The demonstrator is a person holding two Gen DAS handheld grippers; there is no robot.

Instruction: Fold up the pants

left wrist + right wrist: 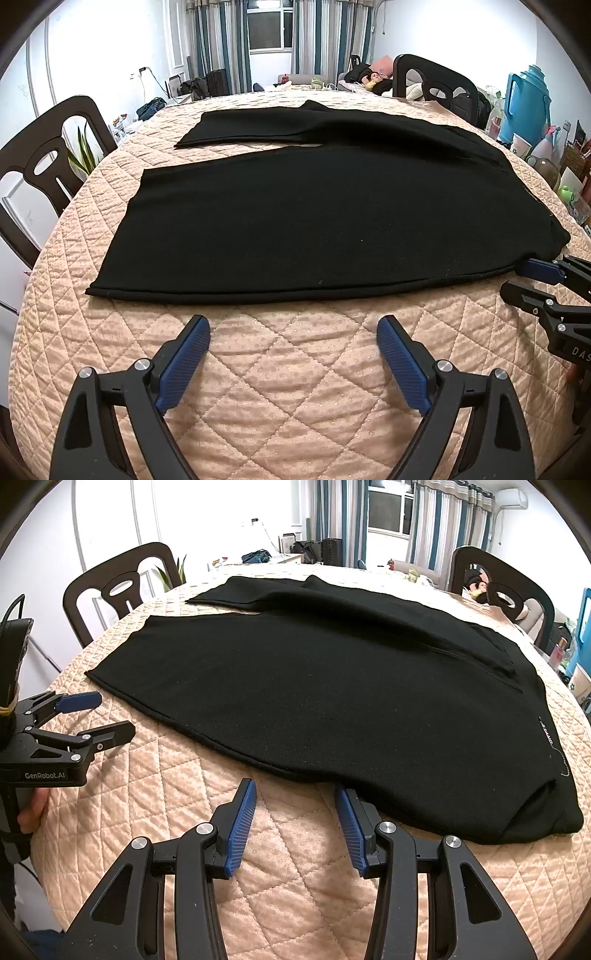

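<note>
We've got the black pants [314,206] spread flat on the peach quilted cover [295,387], both legs running off to the left and the waist end over on the right. The far leg sits apart from the near one at the cuff end, w/ a wedge of quilt showing between them.

Our left gripper [293,334] is released, jaws spread wide, hovering over bare quilt just short of the near leg's long edge; nothing between its fingers. The pants lie straight ahead of it, close but not touching.

Our right gripper [295,805] is also spread apart, jaws not holding anything. Its right fingertip [341,797] sits right at the hem of the pants near the waist end, so close we can't tell whether it's touching; the left finger is over bare quilt. From the left wrist view the right gripper [532,275] shows at the right edge, its blue pad at the pants' edge.

A small white logo [548,731] shows on the fabric ahead-right of the right gripper. Dark chairs [118,587] stand beyond the far side, plus a blue thermos [524,99] far right.
</note>
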